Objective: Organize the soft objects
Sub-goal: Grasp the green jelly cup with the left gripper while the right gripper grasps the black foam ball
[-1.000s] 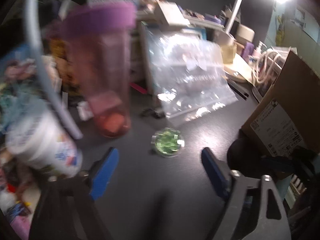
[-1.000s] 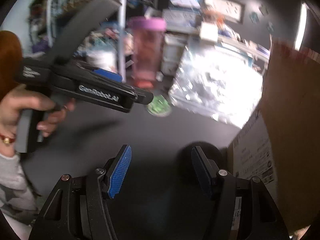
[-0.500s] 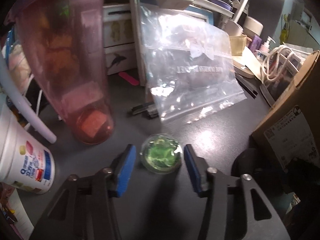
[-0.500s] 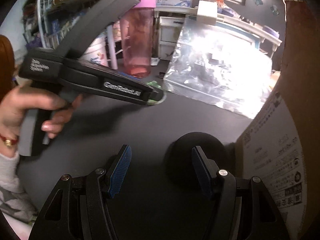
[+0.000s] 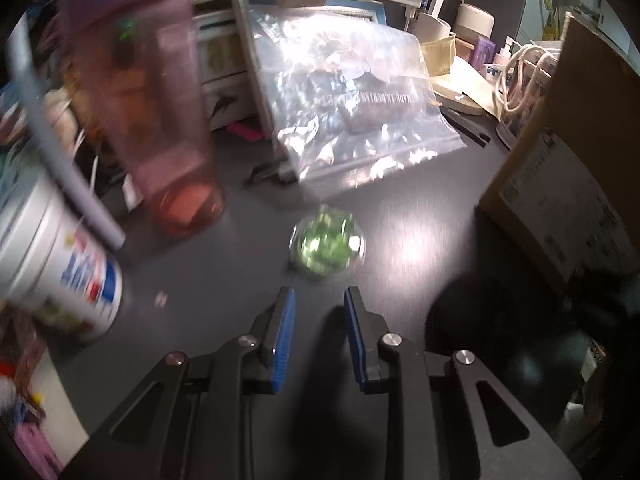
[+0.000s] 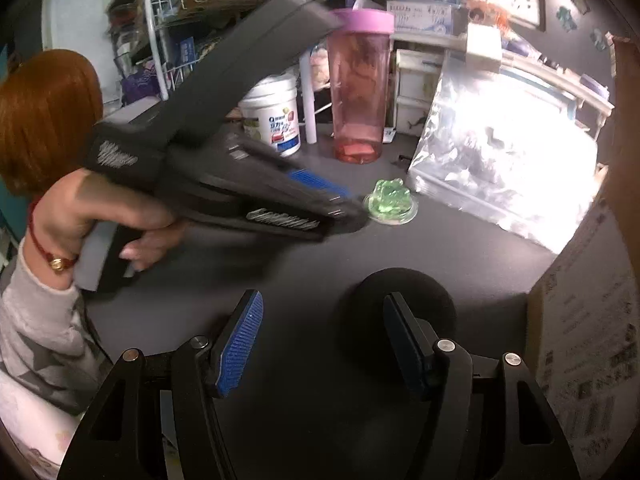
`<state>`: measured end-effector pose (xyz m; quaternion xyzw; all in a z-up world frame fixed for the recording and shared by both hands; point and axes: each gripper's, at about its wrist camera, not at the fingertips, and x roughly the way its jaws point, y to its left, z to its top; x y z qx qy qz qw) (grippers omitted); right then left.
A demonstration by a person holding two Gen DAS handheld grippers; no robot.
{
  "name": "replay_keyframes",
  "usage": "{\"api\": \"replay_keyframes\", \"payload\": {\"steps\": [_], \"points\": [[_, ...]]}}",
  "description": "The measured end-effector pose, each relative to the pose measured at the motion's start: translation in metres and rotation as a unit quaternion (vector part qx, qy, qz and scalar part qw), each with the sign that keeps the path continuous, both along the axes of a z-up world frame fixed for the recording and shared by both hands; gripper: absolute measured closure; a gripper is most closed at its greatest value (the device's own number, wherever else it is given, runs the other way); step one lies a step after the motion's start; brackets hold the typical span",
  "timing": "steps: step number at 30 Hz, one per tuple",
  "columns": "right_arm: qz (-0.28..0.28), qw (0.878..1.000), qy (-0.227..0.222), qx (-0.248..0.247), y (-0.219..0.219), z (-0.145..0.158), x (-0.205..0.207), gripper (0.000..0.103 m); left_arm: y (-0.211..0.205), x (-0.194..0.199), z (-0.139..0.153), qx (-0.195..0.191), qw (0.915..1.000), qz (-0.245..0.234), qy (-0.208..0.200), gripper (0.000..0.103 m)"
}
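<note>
Cluttered dark desk (image 5: 224,280); my left gripper (image 5: 320,300) has closed on nothing, green blob (image 5: 327,246) just ahead; right gripper (image 6: 320,320) apart over black pad (image 6: 396,300); next, reopen and reach further.

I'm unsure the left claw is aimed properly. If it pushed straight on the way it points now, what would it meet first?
Most likely the green squishy toy on the dark tabletop. It lies just past the left claw, whose jaws have just been closing with nothing between them. Blur leaves the exact line unclear.
</note>
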<state>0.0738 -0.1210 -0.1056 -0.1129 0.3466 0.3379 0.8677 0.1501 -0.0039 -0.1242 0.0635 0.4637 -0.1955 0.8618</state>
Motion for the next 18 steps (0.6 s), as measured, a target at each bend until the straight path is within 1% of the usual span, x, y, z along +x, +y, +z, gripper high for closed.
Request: {"api": "replay_keyframes", "payload": {"steps": [1, 2, 3, 4, 5, 9, 11, 12, 14, 16, 17, 18], "points": [[-0.008, 1.0, -0.011, -0.003, 0.0, 0.001, -0.003, 0.043, 0.004, -0.004, 0.002, -0.007, 1.0, 0.004, -0.002, 0.08], [-0.017, 1.0, -0.021, -0.006, -0.001, 0.003, -0.003, 0.04, 0.005, -0.005, 0.004, -0.01, 0.9999, 0.006, -0.005, 0.077], [-0.028, 0.999, -0.03, -0.012, -0.002, 0.003, -0.003, 0.031, 0.006, -0.006, 0.005, -0.013, 0.9999, 0.007, -0.008, 0.068], [-0.043, 0.998, -0.034, -0.021, -0.003, 0.003, -0.001, 0.025, 0.005, -0.004, 0.008, -0.013, 0.9998, 0.01, -0.012, 0.064], [-0.057, 0.997, -0.032, -0.028, -0.004, 0.001, 0.003, 0.024, 0.005, -0.002, 0.01, -0.011, 0.9997, 0.012, -0.016, 0.058], [-0.074, 0.996, -0.013, -0.043, -0.005, -0.004, 0.013, 0.024, -0.007, 0.013, 0.011, 0.003, 0.9999, 0.007, -0.013, 0.057], [-0.077, 0.996, -0.008, -0.055, -0.002, -0.009, 0.017, 0.024, -0.016, 0.023, 0.008, 0.003, 1.0, -0.004, -0.002, 0.057], [-0.077, 0.995, 0.003, -0.058, -0.002, -0.012, 0.021, 0.024, -0.019, 0.026, 0.006, 0.006, 1.0, -0.006, 0.001, 0.057], [-0.079, 0.995, 0.012, -0.051, -0.006, -0.014, 0.023, 0.024, -0.026, 0.032, 0.002, 0.015, 0.9999, -0.007, 0.004, 0.057], [-0.081, 0.996, 0.018, -0.041, -0.01, -0.017, 0.025, 0.027, -0.03, 0.035, 0.001, 0.015, 0.9998, -0.009, 0.002, 0.057], [-0.081, 0.996, 0.018, -0.037, -0.012, -0.018, 0.025, 0.03, -0.031, 0.036, 0.0, 0.014, 0.9999, -0.009, 0.003, 0.058], [-0.082, 0.996, 0.01, -0.033, -0.014, -0.017, 0.024, 0.038, -0.032, 0.037, -0.001, 0.016, 0.9998, -0.01, 0.003, 0.059]]}}
